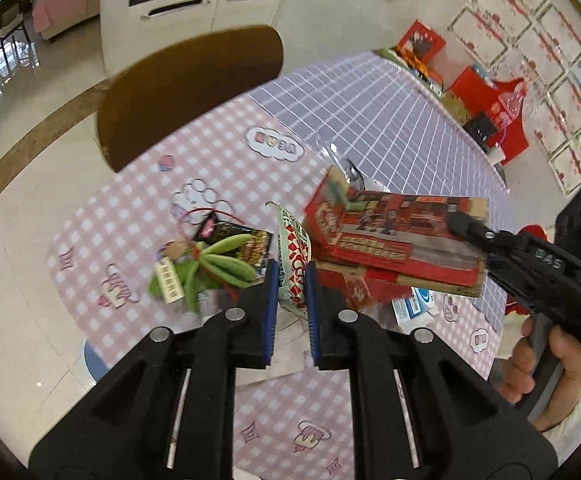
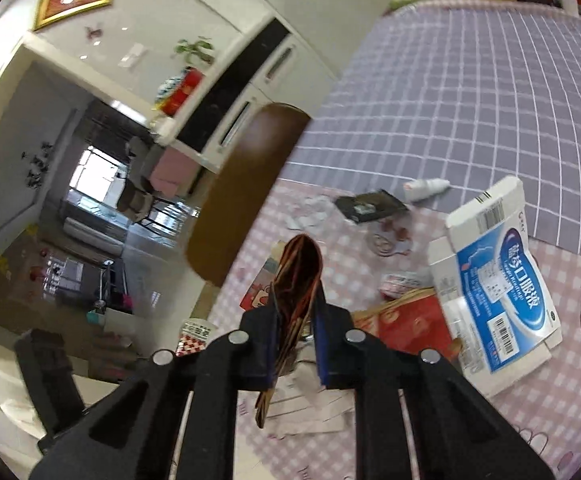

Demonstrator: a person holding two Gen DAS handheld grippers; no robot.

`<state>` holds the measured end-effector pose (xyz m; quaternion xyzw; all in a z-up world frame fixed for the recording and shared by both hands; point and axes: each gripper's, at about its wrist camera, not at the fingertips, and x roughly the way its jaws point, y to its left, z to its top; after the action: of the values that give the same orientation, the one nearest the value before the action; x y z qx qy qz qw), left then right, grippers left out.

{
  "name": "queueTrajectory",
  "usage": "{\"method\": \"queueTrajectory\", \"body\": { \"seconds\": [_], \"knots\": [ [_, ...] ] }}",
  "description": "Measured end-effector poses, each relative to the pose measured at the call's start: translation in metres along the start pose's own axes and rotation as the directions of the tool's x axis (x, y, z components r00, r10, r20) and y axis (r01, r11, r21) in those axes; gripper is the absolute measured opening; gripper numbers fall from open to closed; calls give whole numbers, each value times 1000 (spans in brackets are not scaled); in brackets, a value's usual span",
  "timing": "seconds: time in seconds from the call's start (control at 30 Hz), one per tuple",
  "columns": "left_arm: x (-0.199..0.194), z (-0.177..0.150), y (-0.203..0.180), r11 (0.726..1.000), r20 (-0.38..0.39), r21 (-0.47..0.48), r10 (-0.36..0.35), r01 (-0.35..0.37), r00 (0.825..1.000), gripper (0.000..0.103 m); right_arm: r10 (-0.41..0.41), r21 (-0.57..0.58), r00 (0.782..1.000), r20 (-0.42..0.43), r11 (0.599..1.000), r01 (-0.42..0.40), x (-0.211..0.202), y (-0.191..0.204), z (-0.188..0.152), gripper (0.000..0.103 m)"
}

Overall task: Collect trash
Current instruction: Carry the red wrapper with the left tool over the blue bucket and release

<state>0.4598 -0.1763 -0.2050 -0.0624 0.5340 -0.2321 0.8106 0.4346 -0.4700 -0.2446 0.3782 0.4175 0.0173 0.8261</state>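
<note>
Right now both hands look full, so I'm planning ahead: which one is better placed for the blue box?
Right. The blue box lies just beside the right gripper, though it grips a red carton; the left gripper holds a wrapper.

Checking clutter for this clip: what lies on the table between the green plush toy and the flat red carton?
In the left wrist view, a black snack packet beside the green plush toy, then the red-and-white wrapper before the flat red carton.

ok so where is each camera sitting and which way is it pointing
Left wrist: on the left gripper, looking down at the checked table; its jaws pinch a white-and-red wrapper, and the right gripper and a hand show.
Right wrist: on the right gripper, facing the table and room, jaws clamping a flattened red box.
Shared: red box, blue-and-white box, brown chair.
</note>
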Motion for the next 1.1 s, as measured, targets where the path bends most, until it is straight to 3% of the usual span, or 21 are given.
{"method": "queueTrajectory", "body": {
  "seconds": [0.1, 0.23, 0.5, 0.67, 0.83, 0.97, 1.1],
  "knots": [
    [-24, -10, 19, 1000, 26, -25, -12, 12, 1000, 13, 30, -68, 1000, -1, 997, -30, -11, 35, -13, 15],
    [-58, -30, 60, 999, 61, -51, 12, -9, 998, 13, 82, -153, 994, -72, 984, -92, -1, 89, -48, 15],
    [-121, -98, 195, 970, 53, -218, 121, -107, 991, 12, 103, -265, 951, -292, 947, -184, 81, 202, -154, 15],
    [-133, -144, 271, 933, 7, -321, 177, -165, 984, 12, 9, -323, 918, -396, 935, -148, 147, 238, -226, 15],
    [-126, -182, 329, 901, -40, -398, 172, -173, 984, 12, -138, -378, 870, -473, 924, -59, 214, 242, -292, 15],
    [-102, -204, 359, 885, -86, -431, 156, -177, 984, 12, -234, -414, 827, -511, 910, 2, 258, 238, -339, 15],
    [-68, -220, 389, 871, -143, -452, 139, -190, 980, 12, -314, -478, 800, -511, 877, 39, 286, 239, -375, 15]
  ]
}}
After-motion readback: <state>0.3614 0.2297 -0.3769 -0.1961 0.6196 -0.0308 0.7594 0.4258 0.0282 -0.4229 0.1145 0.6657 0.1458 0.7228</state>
